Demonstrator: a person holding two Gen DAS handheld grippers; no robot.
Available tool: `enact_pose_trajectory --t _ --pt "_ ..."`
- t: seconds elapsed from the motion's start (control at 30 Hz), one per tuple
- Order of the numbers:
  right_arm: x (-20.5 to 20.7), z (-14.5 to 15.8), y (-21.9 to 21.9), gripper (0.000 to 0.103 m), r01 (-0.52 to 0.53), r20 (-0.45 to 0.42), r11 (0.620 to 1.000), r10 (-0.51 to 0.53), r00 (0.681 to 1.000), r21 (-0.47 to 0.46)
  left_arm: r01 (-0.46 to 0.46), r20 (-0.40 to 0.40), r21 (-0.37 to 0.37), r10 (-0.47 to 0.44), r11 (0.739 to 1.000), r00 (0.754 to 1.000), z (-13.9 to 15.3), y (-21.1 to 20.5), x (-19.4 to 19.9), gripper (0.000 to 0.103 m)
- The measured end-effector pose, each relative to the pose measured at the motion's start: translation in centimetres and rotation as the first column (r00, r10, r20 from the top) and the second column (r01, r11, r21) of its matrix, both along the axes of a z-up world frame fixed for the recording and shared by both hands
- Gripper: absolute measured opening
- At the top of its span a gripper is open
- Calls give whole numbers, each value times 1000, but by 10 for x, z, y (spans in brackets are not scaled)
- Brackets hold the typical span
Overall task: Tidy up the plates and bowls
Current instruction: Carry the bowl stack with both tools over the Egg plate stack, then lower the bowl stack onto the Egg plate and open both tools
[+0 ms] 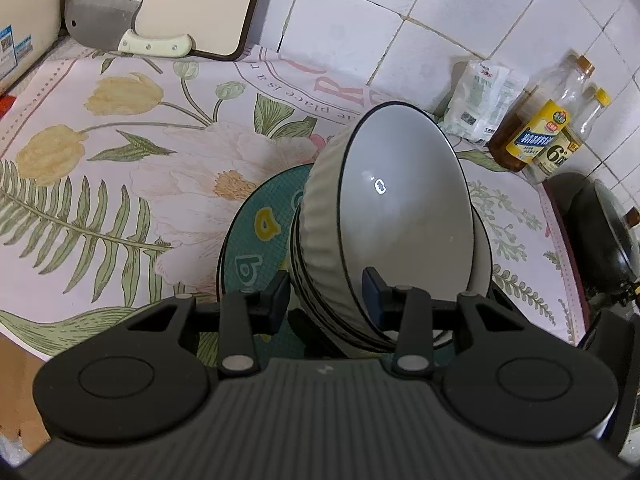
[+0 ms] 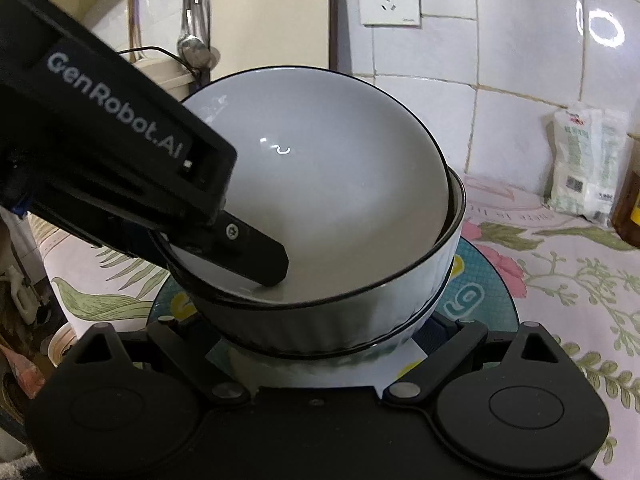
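Left wrist view: the left gripper (image 1: 326,300) pinches the wall of the top bowl (image 1: 384,208), one finger inside, one outside. That bowl sits tilted in the bowl stack (image 2: 340,320) on the teal plate (image 1: 260,224), mouth angled up toward the tiled wall. Released crooked, it could rock or slide off the stack. The right gripper's (image 2: 320,360) fingers hide beneath the stack; I cannot tell their state.
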State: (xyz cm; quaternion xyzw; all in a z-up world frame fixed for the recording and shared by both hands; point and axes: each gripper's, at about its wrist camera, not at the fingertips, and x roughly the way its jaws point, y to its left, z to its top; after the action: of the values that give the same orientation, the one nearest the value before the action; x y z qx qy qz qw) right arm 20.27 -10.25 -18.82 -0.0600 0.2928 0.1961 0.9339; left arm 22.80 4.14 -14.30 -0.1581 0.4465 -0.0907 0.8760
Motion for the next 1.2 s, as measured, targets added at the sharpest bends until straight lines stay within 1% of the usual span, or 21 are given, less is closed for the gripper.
enact_pose_trajectory --t 0.03,0.1,0.17,0.3,0.4,0.47,0.53,0.63,0.77,0.83,0.9,0.97,1.03,1.1,1.2 --pt "0 0 1 97 7 -19 1000 -7 1000 -24 -1 -2 7 1 1000 1000 1 -1 1 38" --pt "-2 1 2 97 27 -23 998 -28 999 -64 -6 -10 18 6 1000 1000 2 -2 3 38" --pt "-6 4 -2 97 47 -26 996 -49 998 -76 -15 -6 24 15 1000 1000 4 -3 4 39" --pt "-16 14 -12 97 51 -46 998 -53 998 -39 -24 -5 35 24 999 1000 11 -4 6 40" --pt "-27 19 -14 98 57 -12 998 -57 998 -41 -37 21 36 36 999 999 21 -2 1 41" --pt "-30 23 -16 98 52 -10 998 -53 999 -38 -46 35 31 45 998 998 29 -1 -3 42" --pt "-34 28 -17 98 49 -14 998 -50 999 -30 -46 43 35 45 998 998 37 -1 -7 46" --pt "-40 38 -17 97 49 -22 999 -50 999 -9 -43 69 49 39 998 997 51 -1 -20 48" --pt "-54 55 -26 97 94 -21 995 -94 995 29 -38 99 64 31 997 995 68 -2 -41 51" --pt "-63 64 -29 97 98 -1 995 -98 995 37 -41 119 74 32 996 992 77 -3 -52 55" --pt "-76 77 -33 97 91 39 995 -93 995 40 -30 149 87 17 996 989 86 -4 -64 58" --pt "-86 87 -37 97 99 63 994 -101 993 38 -22 178 123 0 992 984 96 -7 -75 61" --pt "-96 99 -43 97 129 77 991 -131 988 37 -35 199 152 4 988 980 107 -10 -86 63" --pt "-105 112 -51 98 155 84 986 -160 984 55 -33 216 161 -3 986 976 117 -11 -97 68" --pt "-115 130 -60 98 210 65 976 -214 975 59 -28 244 194 -21 981 970 130 -14 -114 75"
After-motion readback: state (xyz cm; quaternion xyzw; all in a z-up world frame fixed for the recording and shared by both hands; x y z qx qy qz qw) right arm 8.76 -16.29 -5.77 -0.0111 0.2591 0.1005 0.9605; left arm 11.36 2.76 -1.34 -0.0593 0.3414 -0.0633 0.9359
